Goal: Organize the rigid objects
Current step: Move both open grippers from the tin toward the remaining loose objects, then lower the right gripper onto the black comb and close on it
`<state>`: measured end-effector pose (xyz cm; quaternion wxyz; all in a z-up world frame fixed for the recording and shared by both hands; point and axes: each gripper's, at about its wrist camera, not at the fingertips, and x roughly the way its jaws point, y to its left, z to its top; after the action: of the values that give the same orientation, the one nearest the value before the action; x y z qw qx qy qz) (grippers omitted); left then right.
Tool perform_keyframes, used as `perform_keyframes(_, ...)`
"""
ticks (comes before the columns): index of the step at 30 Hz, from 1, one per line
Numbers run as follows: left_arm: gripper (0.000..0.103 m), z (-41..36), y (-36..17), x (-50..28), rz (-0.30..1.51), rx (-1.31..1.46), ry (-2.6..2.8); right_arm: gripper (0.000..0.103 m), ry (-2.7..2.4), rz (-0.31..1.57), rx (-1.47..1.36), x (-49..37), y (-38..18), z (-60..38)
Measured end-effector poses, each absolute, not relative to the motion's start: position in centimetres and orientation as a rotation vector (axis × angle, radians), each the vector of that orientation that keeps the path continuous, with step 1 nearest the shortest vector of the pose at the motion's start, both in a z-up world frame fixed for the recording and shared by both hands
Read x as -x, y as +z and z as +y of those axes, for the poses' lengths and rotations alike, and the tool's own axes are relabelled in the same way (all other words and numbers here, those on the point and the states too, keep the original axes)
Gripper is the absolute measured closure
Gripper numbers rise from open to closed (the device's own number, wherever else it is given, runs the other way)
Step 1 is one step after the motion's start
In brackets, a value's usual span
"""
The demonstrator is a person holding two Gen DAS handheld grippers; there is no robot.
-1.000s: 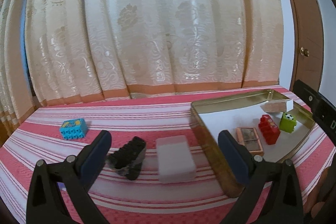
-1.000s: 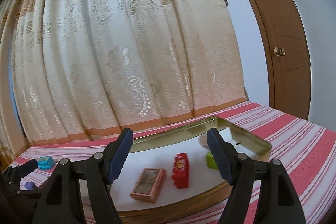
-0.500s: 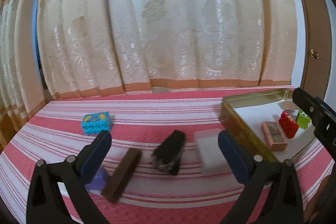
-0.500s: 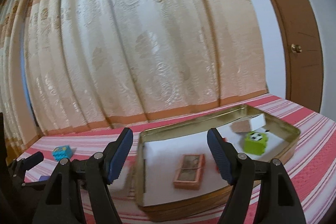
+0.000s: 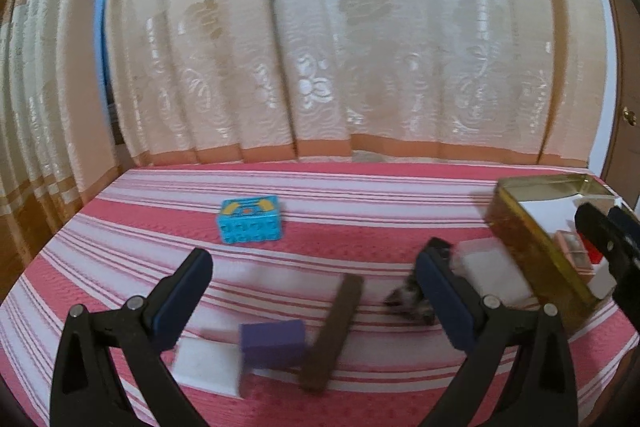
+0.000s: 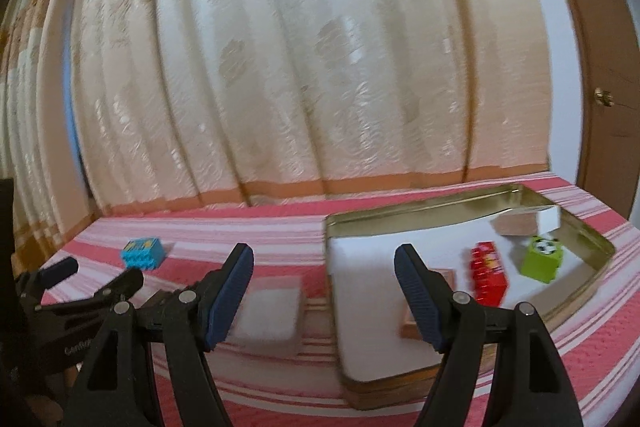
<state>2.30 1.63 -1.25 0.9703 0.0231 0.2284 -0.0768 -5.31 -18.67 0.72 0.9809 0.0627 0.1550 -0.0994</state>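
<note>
Pink-and-white striped cloth (image 5: 360, 187), blue block (image 5: 250, 225), purple block (image 5: 273, 343), gold tin (image 6: 440, 213)

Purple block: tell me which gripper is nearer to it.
Left. The purple block lies on the cloth between the open jaws of the left gripper. The right gripper hovers over at the gold tin, well off to the right.

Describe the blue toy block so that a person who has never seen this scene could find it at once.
Start at the striped pink bedspread below the curtain, and look away from the gold tin tray toward the far side. There the blue toy block sits alone, apart from the cluster of the purple block, brown bar and white pieces. It alone is bright blue, with yellow print on top.
</note>
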Motion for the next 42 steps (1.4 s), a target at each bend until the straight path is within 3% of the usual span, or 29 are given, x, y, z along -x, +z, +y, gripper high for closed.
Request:
perform_keyframes(10,0.000,4.2,-1.5,-3.7,0.485,-0.011,-0.078,0.030,-0.100,0.512,-0.126,0.9,-1.0,-16.0)
perform_keyframes(15,0.000,3.9,-1.4,-3.5,0.470,-0.041,-0.061,0.038,-0.074,0.619,-0.163,-0.9,-2.2,-16.3)
perform_keyframes(37,0.001,5.6,-0.5,-3.4,0.464,0.029,-0.043,0.038,-0.158,0.676,-0.055,-2.6,-2.6,-13.9)
perform_keyframes(42,0.001,5.9,-0.5,-3.4,0.466,0.041,-0.046,0.040,-0.022,0.645,-0.156,-2.2,-2.5,-13.4)
